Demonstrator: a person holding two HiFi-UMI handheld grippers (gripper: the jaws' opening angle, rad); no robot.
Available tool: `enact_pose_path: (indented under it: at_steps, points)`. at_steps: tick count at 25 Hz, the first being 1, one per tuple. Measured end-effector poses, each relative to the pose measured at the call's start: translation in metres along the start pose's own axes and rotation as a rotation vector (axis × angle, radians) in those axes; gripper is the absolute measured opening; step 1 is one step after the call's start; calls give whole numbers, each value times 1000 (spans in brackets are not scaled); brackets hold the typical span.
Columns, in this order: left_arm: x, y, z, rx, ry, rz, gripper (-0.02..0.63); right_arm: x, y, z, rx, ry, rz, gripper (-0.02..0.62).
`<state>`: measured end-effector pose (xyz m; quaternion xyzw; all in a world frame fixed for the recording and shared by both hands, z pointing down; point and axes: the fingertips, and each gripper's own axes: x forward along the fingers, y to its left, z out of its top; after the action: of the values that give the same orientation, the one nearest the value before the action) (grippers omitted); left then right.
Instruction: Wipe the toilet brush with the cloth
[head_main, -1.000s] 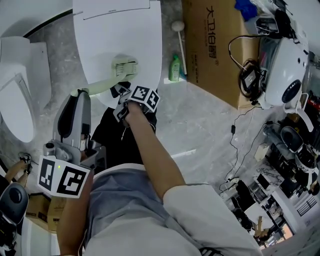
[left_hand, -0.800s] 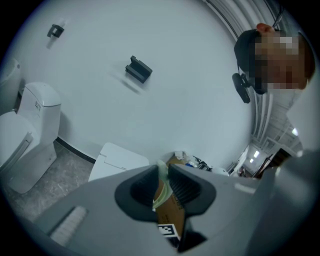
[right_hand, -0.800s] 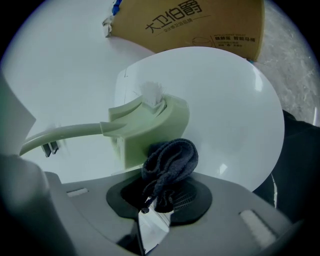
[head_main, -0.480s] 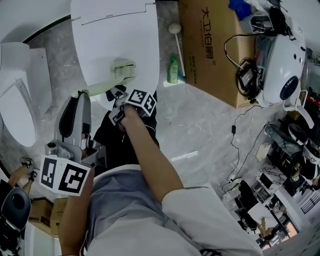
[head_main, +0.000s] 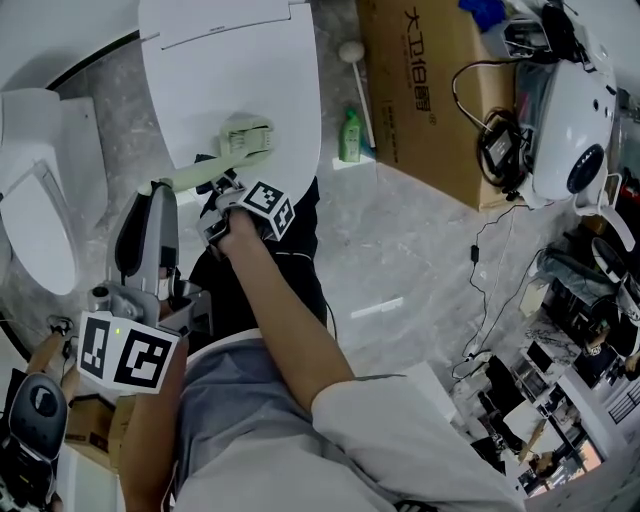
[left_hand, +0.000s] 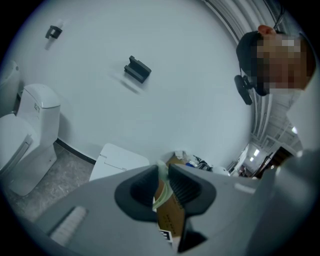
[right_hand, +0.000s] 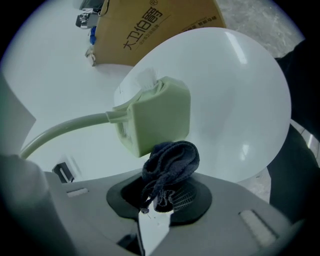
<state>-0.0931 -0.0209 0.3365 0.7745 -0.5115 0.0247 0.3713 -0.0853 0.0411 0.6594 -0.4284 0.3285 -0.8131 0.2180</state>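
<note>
**A:** Pale green plastic toilet brush (right_hand: 155, 115), blocky head and long curved handle: placed where?

**B:** Poised head-first over the front of a closed white toilet lid (head_main: 230, 70). Handle sweeping down and to the left in the head view, into the left gripper (left_hand: 161, 184).

**A:** Held firmly there?

**B:** Clamped, yes. Both dark pads pressed together on the thin green handle, as seen in the left gripper view.

**A:** And the dark blue bunched cloth (right_hand: 170, 160)?

**B:** Pinched between the jaws of the right gripper (right_hand: 159, 196). Bulges out past them and meets the lower edge of the brush head in the right gripper view. Cannot tell whether pressed hard or only touching.

**A:** Around the pair?

**B:** Just off the lid's right edge, a small green bottle (head_main: 349, 137) standing on grey marbled floor (head_main: 400, 250). Beside it, a white ball-tipped stick (head_main: 357, 75) and a brown printed cardboard box (head_main: 420, 90). At far left, a second white toilet (head_main: 40, 210). At far right, well apart from the brush, a white rounded machine (head_main: 565, 120) amid black cables and clutter.
</note>
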Motion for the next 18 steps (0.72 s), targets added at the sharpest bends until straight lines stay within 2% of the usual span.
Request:
enact_pose_path:
  at_steps: [5,18]
  points:
    - [-1,-2,-1,4,-2,1,0,5,24,-15,-72,75,44,91]
    - [-4,-1,-2,8,-13,-2,0,-3,47,-15,-160,96,78,91]
